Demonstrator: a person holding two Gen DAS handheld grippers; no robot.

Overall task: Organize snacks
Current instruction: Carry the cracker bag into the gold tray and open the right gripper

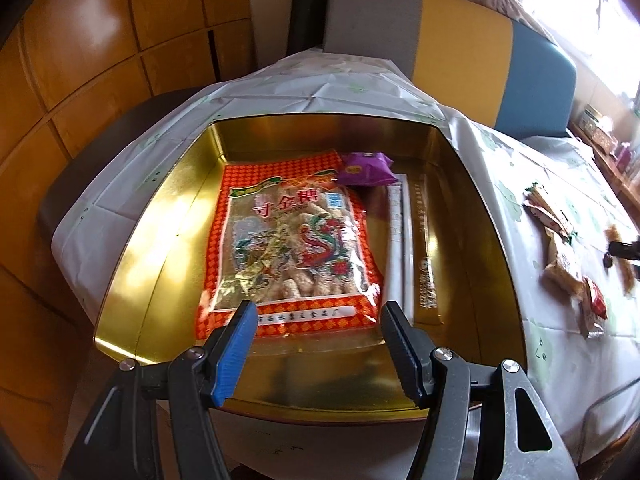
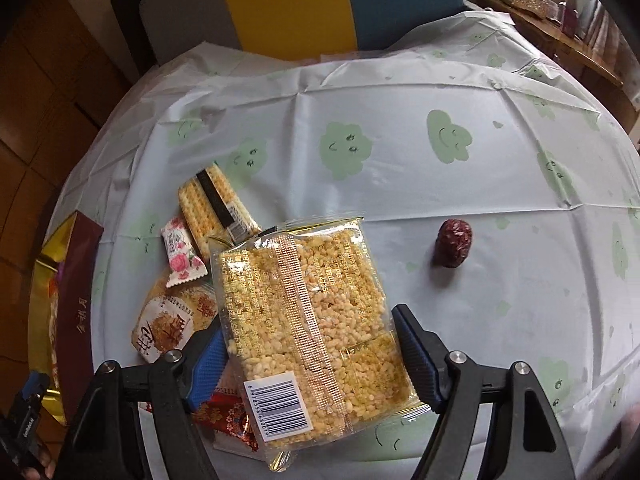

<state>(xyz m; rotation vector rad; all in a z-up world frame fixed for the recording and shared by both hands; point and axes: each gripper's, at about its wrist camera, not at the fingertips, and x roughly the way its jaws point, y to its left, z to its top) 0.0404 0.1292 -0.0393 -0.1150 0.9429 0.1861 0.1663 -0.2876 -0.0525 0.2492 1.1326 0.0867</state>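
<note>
Puffed-rice pack clamped betw right gripper jaws, seemingly lifted.

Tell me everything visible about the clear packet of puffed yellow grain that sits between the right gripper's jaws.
The clear plastic packet of puffed yellow grain is a flat rectangular slab, back side up, with a crimped seam running down it, faint gold print and a white barcode label near its lower end. The right gripper has a jaw pressed against each long edge. Its far end overlaps a cracker packet, and its left edge lies above other wrapped snacks. Whether it is lifted off the tablecloth cannot be told.
</note>
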